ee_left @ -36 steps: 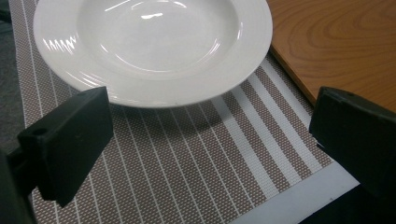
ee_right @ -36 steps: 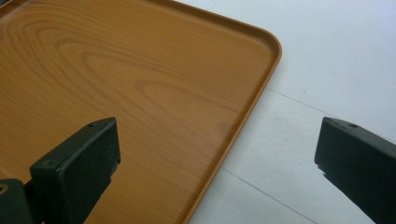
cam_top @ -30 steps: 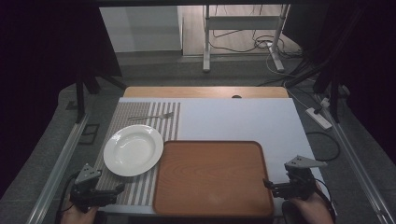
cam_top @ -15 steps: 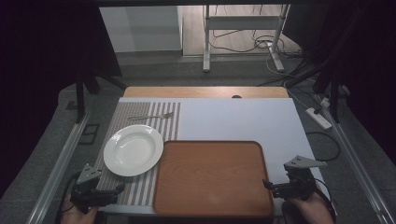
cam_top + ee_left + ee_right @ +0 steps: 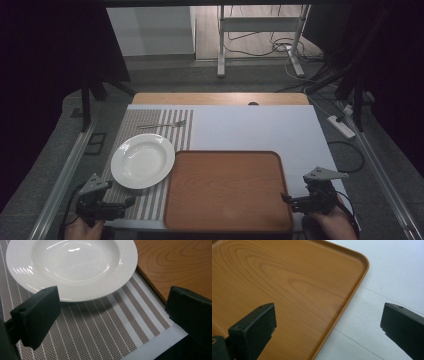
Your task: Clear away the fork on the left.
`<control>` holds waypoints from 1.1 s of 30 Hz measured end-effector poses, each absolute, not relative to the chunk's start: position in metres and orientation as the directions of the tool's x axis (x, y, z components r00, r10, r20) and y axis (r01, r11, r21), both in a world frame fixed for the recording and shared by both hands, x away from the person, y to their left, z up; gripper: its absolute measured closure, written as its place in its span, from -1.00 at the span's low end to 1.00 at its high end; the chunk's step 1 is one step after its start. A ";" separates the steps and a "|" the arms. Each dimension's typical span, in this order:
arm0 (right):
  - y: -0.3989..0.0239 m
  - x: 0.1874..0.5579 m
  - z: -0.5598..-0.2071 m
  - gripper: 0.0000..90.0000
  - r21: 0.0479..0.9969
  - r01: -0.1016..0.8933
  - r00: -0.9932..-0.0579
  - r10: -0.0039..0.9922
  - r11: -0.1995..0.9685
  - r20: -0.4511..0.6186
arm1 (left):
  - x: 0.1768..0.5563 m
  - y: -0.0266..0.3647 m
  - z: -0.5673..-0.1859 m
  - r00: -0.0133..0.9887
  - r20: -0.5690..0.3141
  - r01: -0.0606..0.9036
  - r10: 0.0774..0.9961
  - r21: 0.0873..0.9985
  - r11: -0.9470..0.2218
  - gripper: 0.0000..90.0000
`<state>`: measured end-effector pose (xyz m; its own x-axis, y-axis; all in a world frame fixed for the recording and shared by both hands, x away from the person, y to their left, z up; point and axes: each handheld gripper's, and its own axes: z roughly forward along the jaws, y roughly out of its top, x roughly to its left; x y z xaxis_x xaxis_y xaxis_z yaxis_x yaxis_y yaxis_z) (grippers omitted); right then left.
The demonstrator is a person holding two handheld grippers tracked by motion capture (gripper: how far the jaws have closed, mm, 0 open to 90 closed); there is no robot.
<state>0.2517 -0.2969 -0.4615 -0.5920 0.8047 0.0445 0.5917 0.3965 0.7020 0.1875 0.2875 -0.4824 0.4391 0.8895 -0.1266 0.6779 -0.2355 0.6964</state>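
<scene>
Nothing has shifted since the earlier frames: both grippers hold the same stations at the near edge of the bench. Left gripper hovers released, jaws spread wide, just short of the white plate, whose near rim lies between and beyond the jaws in the left gripper view. That plate sits on the striped placemat, its right rim just beside the wooden tray; whether they touch cannot be told. Right gripper is likewise released, jaws wide apart, at the tray's near right corner; in the right gripper view one jaw stands over the tray's floor, the other over the white bench cover, with the tray's raised rim between. Tray interior is bare. Open placemat lies before the plate's near rim. A fork rests on the placemat beyond the plate, well apart from both grippers. Beyond the white cover a wooden strip of bench shows; cables trail on the floor behind.
</scene>
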 end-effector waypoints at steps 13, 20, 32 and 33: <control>-0.296 0.252 -0.462 -0.98 0.699 0.590 -0.597 0.801 0.404 0.041 | 0.199 0.288 -0.480 0.443 -0.113 0.667 0.889 0.704 -0.243 -0.96; -0.296 0.252 -0.462 -0.98 0.698 0.588 -0.602 0.797 0.408 0.041 | 0.212 0.294 -0.481 0.433 -0.147 0.684 0.889 0.696 -0.218 -0.96; -0.295 0.252 -0.462 -0.98 0.696 0.588 -0.605 0.795 0.412 0.041 | 0.239 0.293 -0.481 0.429 -0.206 0.718 0.879 0.669 -0.194 -0.98; -0.295 0.252 -0.462 -0.98 0.695 0.589 -0.606 0.795 0.413 0.041 | 0.242 0.292 -0.481 0.434 -0.201 0.718 0.878 0.665 -0.203 -0.98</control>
